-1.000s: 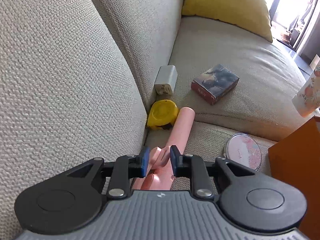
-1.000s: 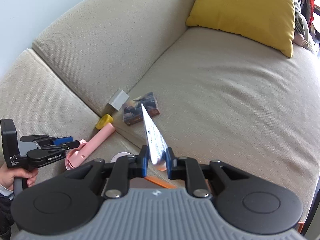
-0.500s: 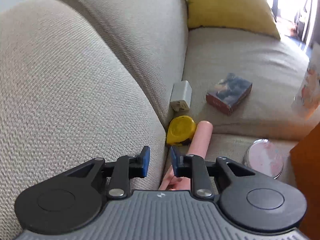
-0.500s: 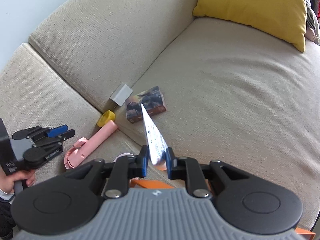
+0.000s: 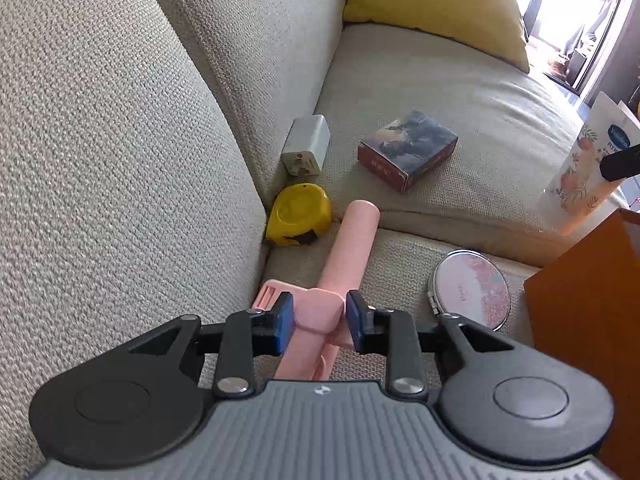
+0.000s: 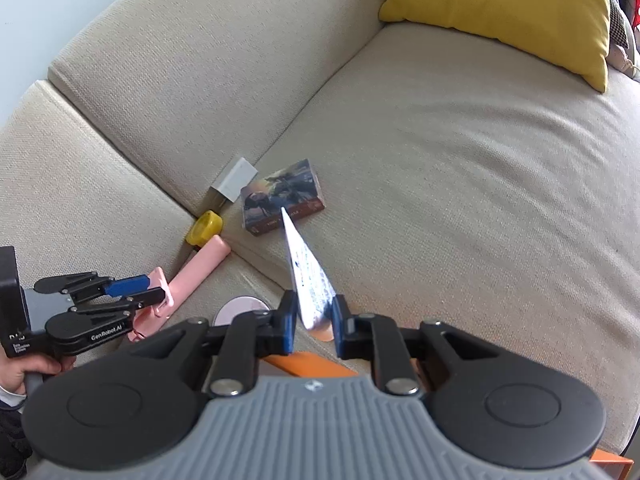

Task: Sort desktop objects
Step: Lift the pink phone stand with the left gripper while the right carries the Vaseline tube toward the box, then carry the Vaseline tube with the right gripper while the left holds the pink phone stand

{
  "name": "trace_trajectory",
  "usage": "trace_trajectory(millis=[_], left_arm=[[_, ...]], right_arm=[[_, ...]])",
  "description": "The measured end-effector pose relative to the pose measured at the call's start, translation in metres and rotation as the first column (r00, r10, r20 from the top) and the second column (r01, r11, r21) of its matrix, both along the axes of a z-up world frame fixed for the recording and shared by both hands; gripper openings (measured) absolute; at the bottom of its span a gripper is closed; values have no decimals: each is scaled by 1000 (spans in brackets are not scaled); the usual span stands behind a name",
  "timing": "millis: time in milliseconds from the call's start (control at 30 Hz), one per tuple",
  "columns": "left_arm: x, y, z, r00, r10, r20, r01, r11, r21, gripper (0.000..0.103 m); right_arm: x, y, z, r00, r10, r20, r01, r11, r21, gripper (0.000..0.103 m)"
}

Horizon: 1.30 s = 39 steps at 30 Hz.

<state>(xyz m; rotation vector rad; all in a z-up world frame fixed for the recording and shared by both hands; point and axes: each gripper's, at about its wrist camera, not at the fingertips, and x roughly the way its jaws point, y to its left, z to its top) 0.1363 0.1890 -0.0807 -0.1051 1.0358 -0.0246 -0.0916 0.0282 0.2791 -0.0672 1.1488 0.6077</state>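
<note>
Sofa: beige; wide bare seat runs right toward the yellow cushion.
Orange box: at the seat's front edge, its wall just right of the round compact mirror.
Right gripper: 2 fingers pinch a floral tube above the box.
Left gripper: fingers spread, straddling the pink selfie stick on the seat; contact unclear.
Backrest crease: card box, white charger, yellow tape measure touching the stick's tip.
</note>
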Motion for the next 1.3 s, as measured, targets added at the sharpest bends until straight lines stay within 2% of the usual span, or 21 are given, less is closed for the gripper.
trace_trajectory(millis=[33, 100, 167, 333, 500, 667, 733, 800, 833, 967, 1067, 1133, 1200, 1300], left_arm=[[-1, 0, 0, 1000, 10, 0, -10, 1000, -20, 54], [0, -1, -3, 1000, 27, -9, -27, 999, -23, 63], [3, 0, -13, 996, 70, -55, -69, 998, 14, 63], [5, 1, -18, 994, 76, -76, -78, 997, -19, 65], [-5, 4, -5, 996, 84, -5, -84, 985, -148, 63], [-8, 11, 1, 995, 89, 49, -72, 962, -264, 57], [-7, 13, 1, 993, 96, 69, -72, 952, -299, 42], [-4, 17, -2, 993, 102, 58, -74, 930, -360, 37], [-2, 17, -4, 993, 106, 47, -81, 924, -373, 30], [2, 2, 2, 993, 96, 73, -77, 971, -228, 28], [-16, 9, 4, 994, 68, 80, -51, 980, -193, 28], [-18, -4, 7, 995, 32, 91, -23, 995, -93, 28], [-21, -20, 10, 994, -33, 108, 32, 999, 4, 28], [-25, -33, 13, 989, -96, 114, 88, 993, 74, 28]], right_arm=[[0, 0, 0, 1000, 0, -1, 0, 1000, -1, 19], [-1, 0, 0, 1000, 3, -2, -3, 1000, -1, 19], [-2, 0, 0, 1000, 3, -3, -3, 1000, 0, 19], [-4, -1, -1, 1000, 10, -3, -10, 1000, 0, 19], [-3, -1, -4, 1000, 9, -9, -9, 1000, -7, 20], [-3, 0, -4, 1000, 5, -13, -5, 1000, -5, 20], [-4, 1, -3, 1000, 9, -10, -9, 1000, -5, 20], [-5, 2, -1, 1000, 12, -7, -12, 1000, -5, 20], [-5, 1, 0, 1000, 12, -6, -12, 1000, -6, 20], [-6, 1, 3, 1000, 12, 0, -12, 1000, -11, 20], [-5, 0, 4, 1000, 10, 3, -10, 1000, -14, 20], [-6, 0, 4, 1000, 10, 5, -10, 1000, -15, 20], [-7, 0, 4, 1000, 14, 5, -14, 1000, -16, 20], [-8, 0, 6, 1000, 19, 7, -19, 1000, -15, 21]])
